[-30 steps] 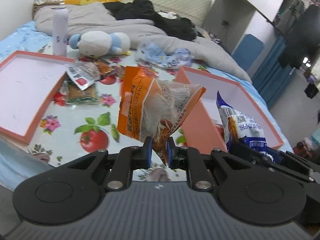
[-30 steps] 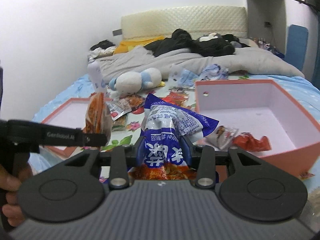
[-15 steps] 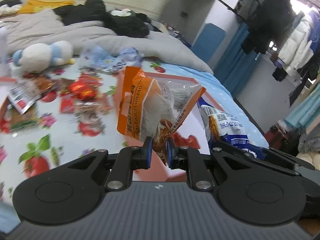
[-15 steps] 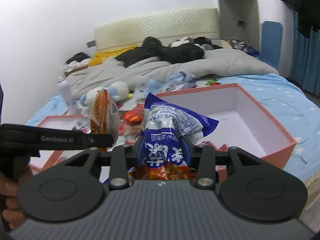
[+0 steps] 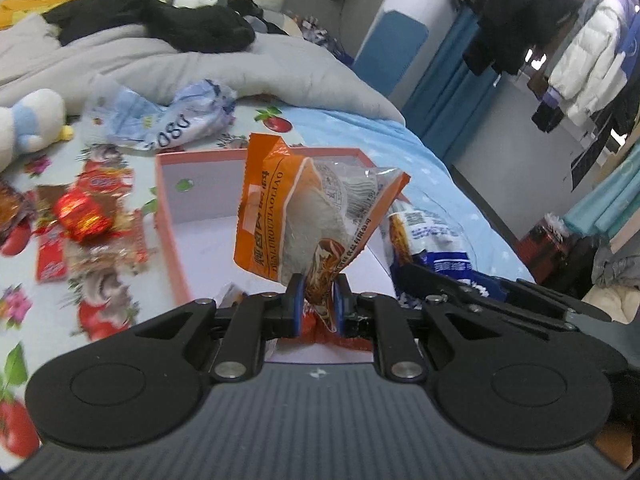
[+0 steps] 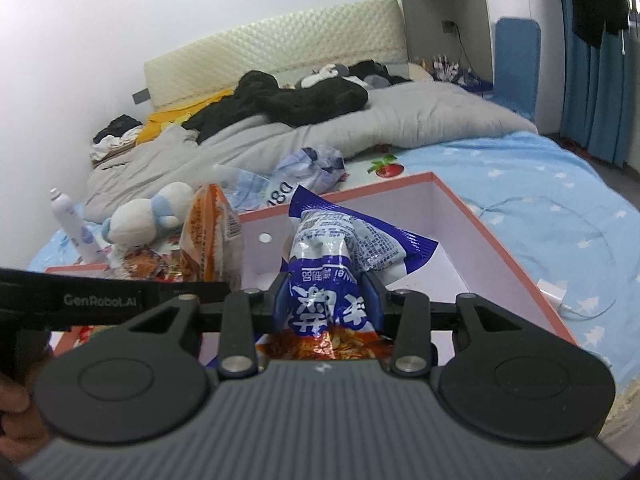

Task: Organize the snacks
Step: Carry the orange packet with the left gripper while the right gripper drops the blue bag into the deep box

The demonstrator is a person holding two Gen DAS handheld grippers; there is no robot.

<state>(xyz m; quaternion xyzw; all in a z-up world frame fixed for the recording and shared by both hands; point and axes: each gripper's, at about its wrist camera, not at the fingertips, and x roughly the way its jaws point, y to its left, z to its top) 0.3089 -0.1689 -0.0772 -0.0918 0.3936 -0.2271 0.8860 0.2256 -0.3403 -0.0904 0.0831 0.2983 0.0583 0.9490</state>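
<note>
Snacks are gripped in both grippers above a pink box (image 5: 172, 216) whose white floor lies ahead of and below the fingertips. The left gripper (image 5: 316, 300) is clamped on the lower corner of an orange snack packet (image 5: 280, 220), which is held upright above the blue pads (image 5: 295, 304) — its top edge tilted away from them. The right gripper (image 6: 328, 300) is clenched on a blue snack bag (image 6: 340, 248), squeezed between the fingers near its middle, with its crumpled upper part standing ahead of the tips and its printed lower end tucked back toward the gripper body. Beyond the box's far wall, loose red wrappers (image 5: 84, 216) are scattered on the fruit-patterned sheet (image 5: 24, 304) to the left of the left fingers — well apart from them. A plush toy (image 6: 148, 216) and a white spray bottle (image 6: 74, 228) are seen farther off, left of the right fingers.
</note>
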